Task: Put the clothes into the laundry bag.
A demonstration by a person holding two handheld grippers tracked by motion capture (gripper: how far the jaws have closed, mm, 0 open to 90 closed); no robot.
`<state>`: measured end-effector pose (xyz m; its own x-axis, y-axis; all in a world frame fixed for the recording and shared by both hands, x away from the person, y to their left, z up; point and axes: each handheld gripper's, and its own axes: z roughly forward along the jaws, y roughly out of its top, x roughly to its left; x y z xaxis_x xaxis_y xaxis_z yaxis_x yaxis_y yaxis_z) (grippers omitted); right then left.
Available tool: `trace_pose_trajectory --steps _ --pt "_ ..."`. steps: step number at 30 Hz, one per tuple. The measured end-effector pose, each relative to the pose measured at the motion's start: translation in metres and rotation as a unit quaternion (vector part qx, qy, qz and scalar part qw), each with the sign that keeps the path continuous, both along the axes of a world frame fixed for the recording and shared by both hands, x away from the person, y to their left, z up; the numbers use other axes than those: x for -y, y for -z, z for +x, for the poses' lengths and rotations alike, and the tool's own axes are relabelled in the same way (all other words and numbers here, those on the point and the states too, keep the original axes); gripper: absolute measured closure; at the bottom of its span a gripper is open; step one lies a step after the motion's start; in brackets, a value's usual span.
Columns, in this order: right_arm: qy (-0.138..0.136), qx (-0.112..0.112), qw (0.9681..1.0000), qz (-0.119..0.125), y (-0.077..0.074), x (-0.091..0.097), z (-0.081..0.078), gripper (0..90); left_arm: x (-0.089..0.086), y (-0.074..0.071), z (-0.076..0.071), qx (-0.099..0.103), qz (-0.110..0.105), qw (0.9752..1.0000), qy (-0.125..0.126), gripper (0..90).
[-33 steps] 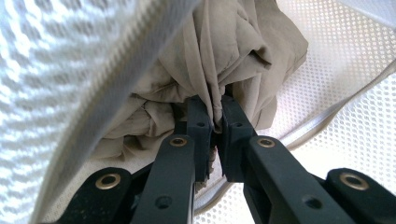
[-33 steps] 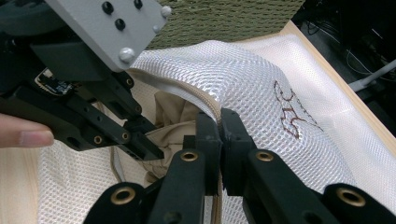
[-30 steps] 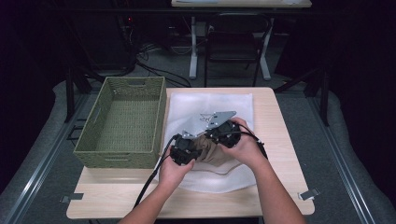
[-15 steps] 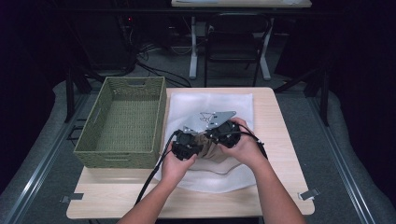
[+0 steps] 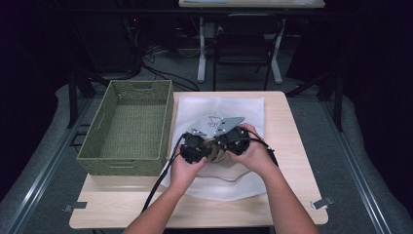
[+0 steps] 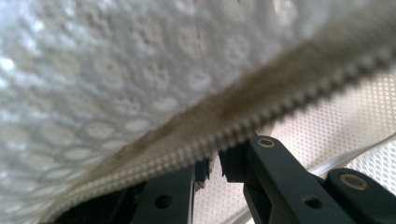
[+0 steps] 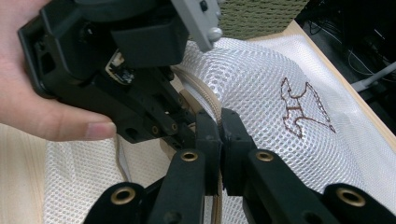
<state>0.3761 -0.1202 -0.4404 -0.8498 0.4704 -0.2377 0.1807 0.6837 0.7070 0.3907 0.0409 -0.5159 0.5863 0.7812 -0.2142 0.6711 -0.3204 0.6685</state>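
- Centrally on the wooden table (image 5: pixel 287 146) lies a white mesh bag (image 5: pixel 221 109), spread flat just right of the green woven basket (image 5: pixel 129 124).
- Both grippers meet close together over the near middle of the bag.
- Left gripper (image 5: pixel 195 147) has its jaws pinched together on the bag's tan zipper (image 6: pixel 224 121); in the left gripper view the zipper teeth run slantwise right above the black jaws, with mesh bulging beyond.
- Right gripper (image 7: pixel 219 128) is likewise clamped on the zipper edge, its pads pressed with the tan band caught between them.
- A brown stitched figure (image 7: pixel 303 108) sits on the mesh to the right of the right gripper's jaws.
- The left hand (image 7: pixel 42 107) holds its gripper just beside the right one.
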Motion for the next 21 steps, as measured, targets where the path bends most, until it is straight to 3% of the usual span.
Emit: trace_pose_trajectory --steps 11,21 --pt "-0.004 -0.003 1.0000 -0.004 0.002 -0.002 -0.001 87.8 0.003 0.003 0.008 -0.006 -0.011 0.9997 -0.019 84.3" --pt "-0.007 -0.005 0.9999 -0.008 0.004 -0.004 -0.001 87.9 0.004 0.007 0.013 0.004 -0.007 0.9994 -0.033 84.0"
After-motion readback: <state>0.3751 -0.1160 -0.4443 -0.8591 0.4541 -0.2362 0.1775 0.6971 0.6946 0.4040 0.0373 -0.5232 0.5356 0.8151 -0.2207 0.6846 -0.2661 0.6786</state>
